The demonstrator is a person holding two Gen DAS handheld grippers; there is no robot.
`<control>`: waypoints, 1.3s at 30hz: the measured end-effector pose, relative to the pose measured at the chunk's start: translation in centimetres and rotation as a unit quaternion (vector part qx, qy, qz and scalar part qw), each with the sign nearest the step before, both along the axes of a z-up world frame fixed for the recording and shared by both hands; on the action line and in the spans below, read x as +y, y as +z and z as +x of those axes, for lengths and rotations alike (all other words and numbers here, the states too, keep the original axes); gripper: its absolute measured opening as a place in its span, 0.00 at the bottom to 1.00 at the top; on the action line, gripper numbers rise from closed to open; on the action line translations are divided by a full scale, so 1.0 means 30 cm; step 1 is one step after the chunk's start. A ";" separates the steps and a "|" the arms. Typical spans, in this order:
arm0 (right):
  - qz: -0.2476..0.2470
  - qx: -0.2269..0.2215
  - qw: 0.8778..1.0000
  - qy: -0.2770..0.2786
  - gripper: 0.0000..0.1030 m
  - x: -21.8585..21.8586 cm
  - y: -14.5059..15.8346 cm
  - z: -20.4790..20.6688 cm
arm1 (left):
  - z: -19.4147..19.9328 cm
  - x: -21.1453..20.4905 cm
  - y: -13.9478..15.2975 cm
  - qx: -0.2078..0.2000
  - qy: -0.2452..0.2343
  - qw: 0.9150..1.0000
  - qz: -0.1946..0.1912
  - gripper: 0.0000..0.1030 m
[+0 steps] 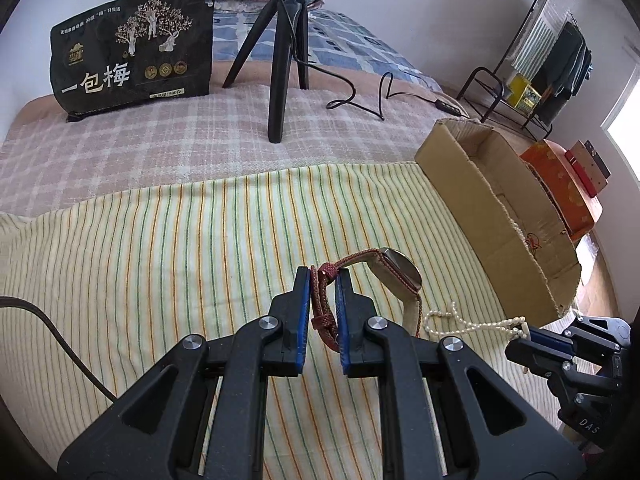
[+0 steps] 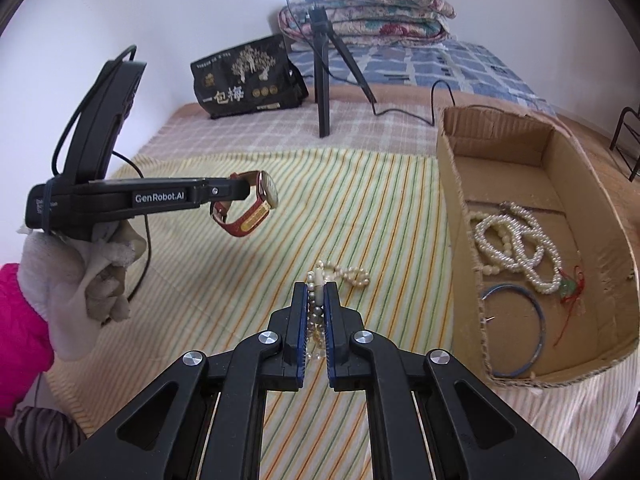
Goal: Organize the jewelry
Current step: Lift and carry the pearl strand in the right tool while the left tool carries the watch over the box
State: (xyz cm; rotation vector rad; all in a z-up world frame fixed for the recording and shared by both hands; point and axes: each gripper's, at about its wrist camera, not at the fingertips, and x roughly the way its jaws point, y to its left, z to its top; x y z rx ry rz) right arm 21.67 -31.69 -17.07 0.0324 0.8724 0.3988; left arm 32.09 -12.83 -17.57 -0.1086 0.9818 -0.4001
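both grippers hold jewelry over the striped cloth

the left gripper (image 1: 324, 280) has its blue-padded jaws pinched on the red strap of a wristwatch (image 1: 394, 276). the watch case stands out past the fingertips to the right, its strap looping down. seen from the right wrist camera, the left gripper (image 2: 236, 192) is held in the air by a gloved hand (image 2: 76, 276) with a pink sleeve, and the wristwatch (image 2: 256, 204) hangs clear above the striped cloth (image 2: 360, 200), over its left half.

the right gripper (image 2: 316, 292) is closed on a small pearl bracelet (image 2: 340, 274). the beads sit between its pads, and the loose end curls onto the cloth just ahead of the fingertips, near the middle of the cloth's front part. in the left wrist view the same pearl bracelet (image 1: 476, 322) stretches from the right gripper (image 1: 528, 336) toward the watch strap.

a cardboard box (image 2: 452, 168) with an open top sits along the right edge of the striped cloth. inside it lie a heap of pearl necklaces (image 2: 516, 240), a blue bangle (image 2: 538, 320) toward its near end, and a small red and green cord piece (image 2: 570, 286) by the right wall.

beyond the far edge of the cloth, on a checked blanket (image 1: 160, 148), stand a black tripod (image 1: 284, 60) and a black snack bag (image 1: 136, 48) toward the far left corner.
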 end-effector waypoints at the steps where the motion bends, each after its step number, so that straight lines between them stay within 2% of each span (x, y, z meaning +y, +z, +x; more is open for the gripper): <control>1: 0.002 -0.005 1.000 -0.001 0.06 -0.005 0.013 -0.007 | -0.008 -0.002 0.013 -0.003 -0.001 1.000 -0.002 0.10; 16: 0.011 -0.072 0.997 -0.020 0.06 -0.109 0.219 -0.138 | -0.133 -0.117 0.198 -0.048 -0.044 0.997 -0.029 0.10; 20: 0.006 -0.080 0.996 -0.027 0.03 -0.152 0.252 -0.162 | -0.151 -0.167 0.240 -0.058 -0.058 0.996 -0.035 0.10; 30: -0.003 -0.095 0.995 -0.038 0.02 -0.249 0.298 -0.179 | -0.151 -0.293 0.250 -0.060 -0.081 0.994 -0.034 0.10; 39: -0.004 -0.134 0.990 -0.046 0.03 -0.318 0.415 -0.181 | -0.126 -0.358 0.274 -0.063 -0.089 0.993 -0.038 0.10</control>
